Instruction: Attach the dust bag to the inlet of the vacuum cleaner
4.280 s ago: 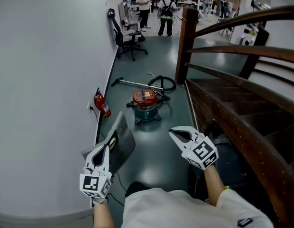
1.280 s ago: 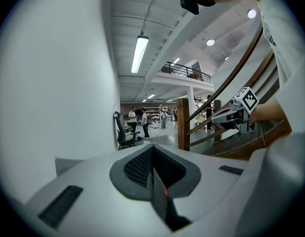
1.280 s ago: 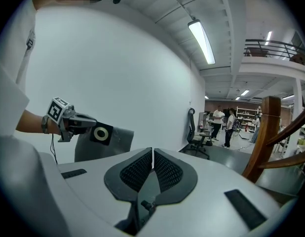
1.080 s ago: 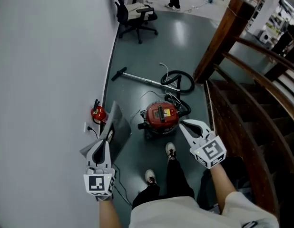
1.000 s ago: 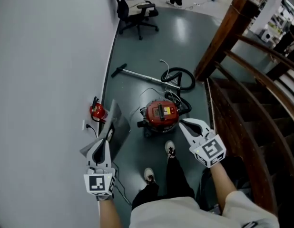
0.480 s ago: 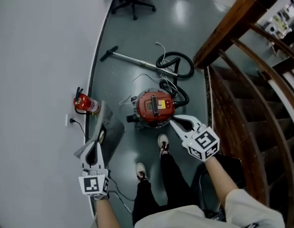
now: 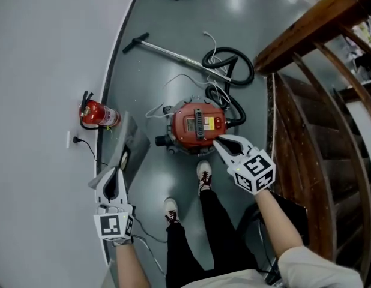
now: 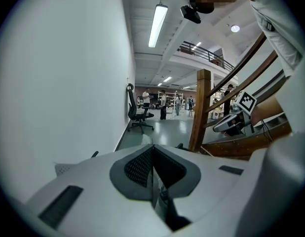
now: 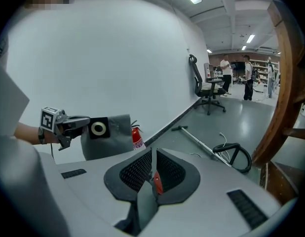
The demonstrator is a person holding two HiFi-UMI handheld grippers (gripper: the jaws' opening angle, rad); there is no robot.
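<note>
Attachment not begun: left gripper (image 7: 120, 174) clamps the flat grey fabric dust bag (image 7: 137, 147) near the wall, apart from the round red vacuum cleaner (image 7: 197, 125); right gripper (image 7: 220, 143) closed, empty.

1. The vacuum cleaner (image 7: 197, 123) is showing a red lid over a dark, perhaps teal, drum.
2. The dust bag (image 7: 136, 146) is looking grey, its collar black around a white ring.
3. The left claw (image 7: 117, 174) and right claw (image 7: 217, 141) are showing white, with black-and-white square markers.
</note>
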